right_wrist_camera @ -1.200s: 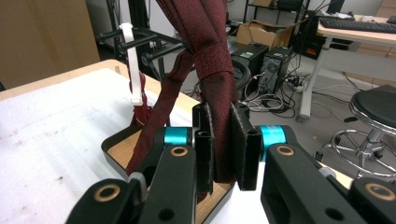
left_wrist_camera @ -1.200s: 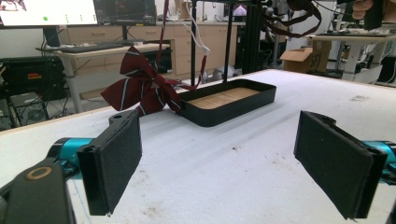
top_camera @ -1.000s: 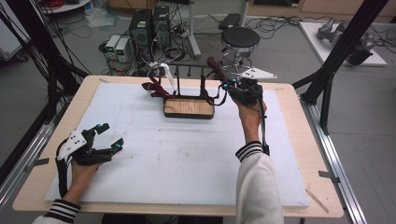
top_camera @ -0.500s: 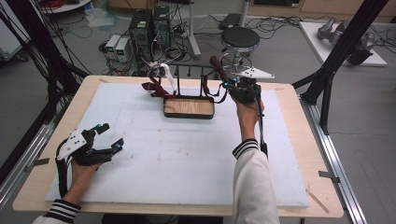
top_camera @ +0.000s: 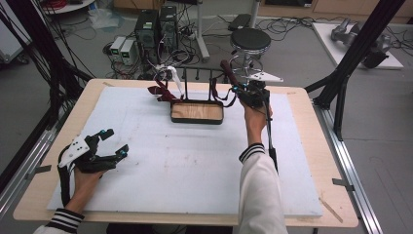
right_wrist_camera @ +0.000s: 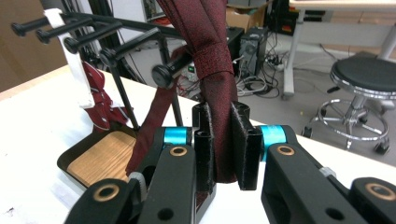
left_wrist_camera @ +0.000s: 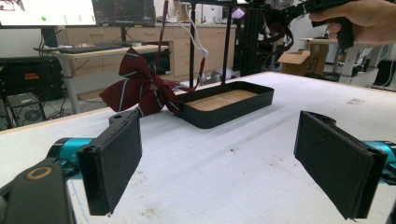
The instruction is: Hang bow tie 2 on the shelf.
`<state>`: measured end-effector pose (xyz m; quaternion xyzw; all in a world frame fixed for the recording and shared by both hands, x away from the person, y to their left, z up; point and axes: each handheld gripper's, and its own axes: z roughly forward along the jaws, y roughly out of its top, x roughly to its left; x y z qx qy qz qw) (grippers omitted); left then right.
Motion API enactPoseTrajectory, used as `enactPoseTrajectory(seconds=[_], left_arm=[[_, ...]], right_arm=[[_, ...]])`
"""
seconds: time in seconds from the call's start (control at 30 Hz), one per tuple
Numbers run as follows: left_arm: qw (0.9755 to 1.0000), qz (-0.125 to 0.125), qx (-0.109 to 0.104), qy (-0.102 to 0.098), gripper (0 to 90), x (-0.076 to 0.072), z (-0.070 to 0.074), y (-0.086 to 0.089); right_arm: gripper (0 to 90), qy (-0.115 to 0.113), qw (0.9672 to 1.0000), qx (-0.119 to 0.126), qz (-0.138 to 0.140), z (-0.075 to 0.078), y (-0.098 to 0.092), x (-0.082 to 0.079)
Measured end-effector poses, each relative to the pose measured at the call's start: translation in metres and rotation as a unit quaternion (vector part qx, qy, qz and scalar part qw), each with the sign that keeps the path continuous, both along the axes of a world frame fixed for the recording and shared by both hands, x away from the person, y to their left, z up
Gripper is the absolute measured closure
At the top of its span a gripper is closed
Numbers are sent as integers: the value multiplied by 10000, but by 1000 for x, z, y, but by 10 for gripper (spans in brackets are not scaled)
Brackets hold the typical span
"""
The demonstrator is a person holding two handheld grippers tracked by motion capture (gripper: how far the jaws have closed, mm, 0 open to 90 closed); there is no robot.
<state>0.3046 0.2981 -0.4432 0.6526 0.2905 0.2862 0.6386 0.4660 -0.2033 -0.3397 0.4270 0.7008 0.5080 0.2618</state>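
Tabletop [top_camera: 146, 195] w/ black rack [right_wrist_camera: 116, 32] over tray [top_camera: 197, 112]. Right gripper [right_wrist_camera: 223, 140] clamped on dark red tie [right_wrist_camera: 210, 51] draped across a rack peg; a sideways tug may tip rack or slip tie off. Left gripper [left_wrist_camera: 224, 163] open, idle

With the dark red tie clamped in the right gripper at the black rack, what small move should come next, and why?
Probably a short lowering of the right gripper, so the dark red patterned necktie settles on the black metal rack peg. Its fingers pinch the tie just below the peg, where the fabric already drapes over. The left gripper rests open on the white table cover.
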Motion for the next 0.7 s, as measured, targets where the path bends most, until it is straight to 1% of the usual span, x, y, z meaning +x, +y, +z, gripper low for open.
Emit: enactPoseTrajectory(seconds=[0.17, 0.27, 0.3, 0.33, 0.4, 0.53, 0.57, 0.6, 0.67, 0.7], left_arm=[[10000, 0, -1, 2, 156, 0, 0, 0], [10000, -8, 5, 8, 155, 0, 0, 0], [10000, -16, 8, 13, 156, 0, 0, 0], [10000, -21, 4, 18, 156, 0, 0, 0], [10000, -16, -7, 4, 156, -1, 0, 0], [10000, -12, -9, 10, 156, 0, 0, 1], [10000, -13, -7, 13, 156, 0, -1, 0], [10000, -16, -8, 11, 156, 0, -1, 0], [10000, -29, -11, 9, 156, -1, 0, 0], [10000, -25, -7, 4, 156, -1, 0, 0]], right_arm=[[807, 126, 9999, -13, -56, -5, -2, 3], [805, 243, 9997, 7, -88, -7, -2, 4], [804, 265, 9996, 24, -64, -8, -2, 6], [802, 343, 9994, 57, -39, -10, -3, 7], [802, 430, 9991, 54, -44, -12, -3, 7], [799, 506, 9987, 9, -33, -14, -4, 9], [798, 572, 9984, 4, -45, -15, -4, 9], [793, 618, 9981, 6, -25, -16, -5, 10], [777, 767, 9970, 81, 103, -19, -6, 11], [775, 825, 9965, 44, 137, -20, -6, 11]])
